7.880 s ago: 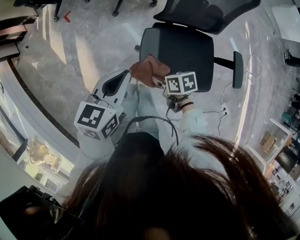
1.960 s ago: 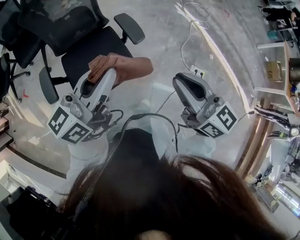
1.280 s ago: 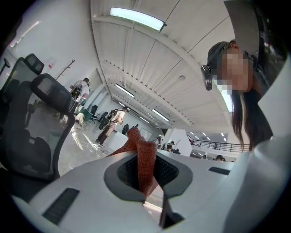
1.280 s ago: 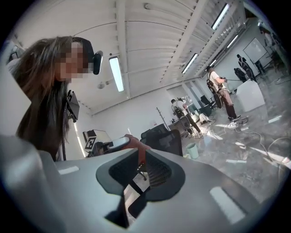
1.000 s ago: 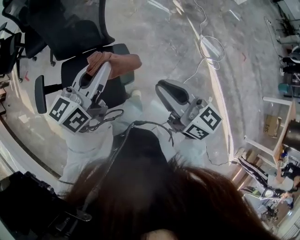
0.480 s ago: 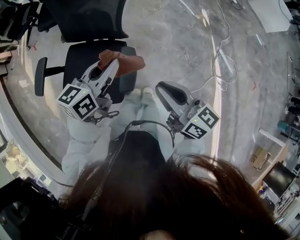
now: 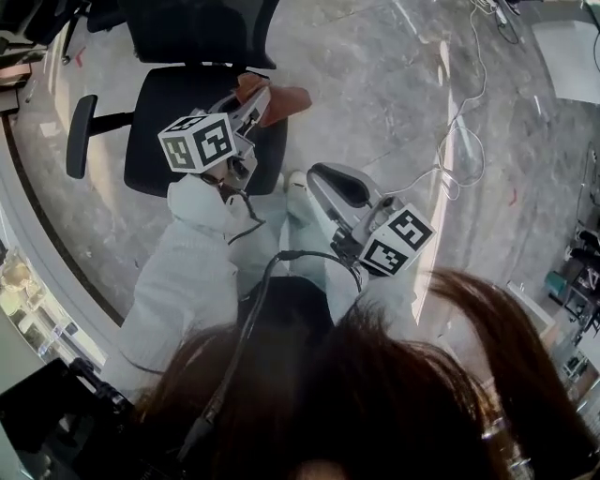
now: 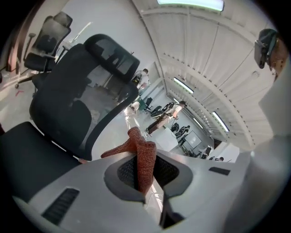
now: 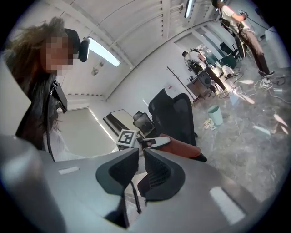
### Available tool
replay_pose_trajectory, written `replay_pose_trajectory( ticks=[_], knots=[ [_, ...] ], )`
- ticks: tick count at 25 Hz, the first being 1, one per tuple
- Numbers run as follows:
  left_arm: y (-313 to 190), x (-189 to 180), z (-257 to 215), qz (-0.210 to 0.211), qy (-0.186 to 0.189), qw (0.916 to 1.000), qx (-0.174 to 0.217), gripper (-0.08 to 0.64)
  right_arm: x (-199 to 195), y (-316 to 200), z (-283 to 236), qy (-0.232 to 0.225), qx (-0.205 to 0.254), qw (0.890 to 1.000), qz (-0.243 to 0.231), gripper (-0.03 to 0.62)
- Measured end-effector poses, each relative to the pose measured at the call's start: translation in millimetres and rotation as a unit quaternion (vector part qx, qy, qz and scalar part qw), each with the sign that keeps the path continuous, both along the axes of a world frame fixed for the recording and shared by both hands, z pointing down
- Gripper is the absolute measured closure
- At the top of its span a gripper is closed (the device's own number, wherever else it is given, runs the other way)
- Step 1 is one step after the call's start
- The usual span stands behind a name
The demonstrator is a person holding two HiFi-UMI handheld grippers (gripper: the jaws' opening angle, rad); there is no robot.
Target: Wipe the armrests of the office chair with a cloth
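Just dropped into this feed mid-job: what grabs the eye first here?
The rust-red cloth stands out, pinched in the left gripper and held over the near edge of the black office chair. One armrest of the chair sticks out at the head view's upper left. The right gripper sits lower in the head view, off the chair, its jaws nearly together with nothing between them.

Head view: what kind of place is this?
Probably an open-plan office or lab: black mesh-backed office chair on a polished grey stone-look floor, long ceiling strip lights, and distant people in the hall.
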State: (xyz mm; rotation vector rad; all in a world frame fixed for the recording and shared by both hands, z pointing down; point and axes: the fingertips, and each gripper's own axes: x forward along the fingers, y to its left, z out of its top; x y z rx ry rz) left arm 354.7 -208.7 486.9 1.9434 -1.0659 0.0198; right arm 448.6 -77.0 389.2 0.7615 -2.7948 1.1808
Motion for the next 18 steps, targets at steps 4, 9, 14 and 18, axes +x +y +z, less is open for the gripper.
replay_pose_trajectory(
  ticks=[4,9,14,18],
  knots=[
    [-15,7,64,0.015,-0.004,0.9980,-0.061,0.518,-5,2,8,-0.021,-0.037,0.999,0.006,0.554],
    [-11,1,136,0.035,-0.089,0.9812,-0.168,0.518,16,-4,26,-0.038,-0.067,0.997,0.026,0.561],
    [16,4,146,0.064,-0.115,0.9692,-0.208,0.518,37,-7,27,-0.050,-0.072,0.995,0.041,0.568],
    [54,5,136,0.083,-0.115,0.9645,-0.223,0.518,38,-10,17,-0.054,-0.056,0.996,0.034,0.568]
  ],
)
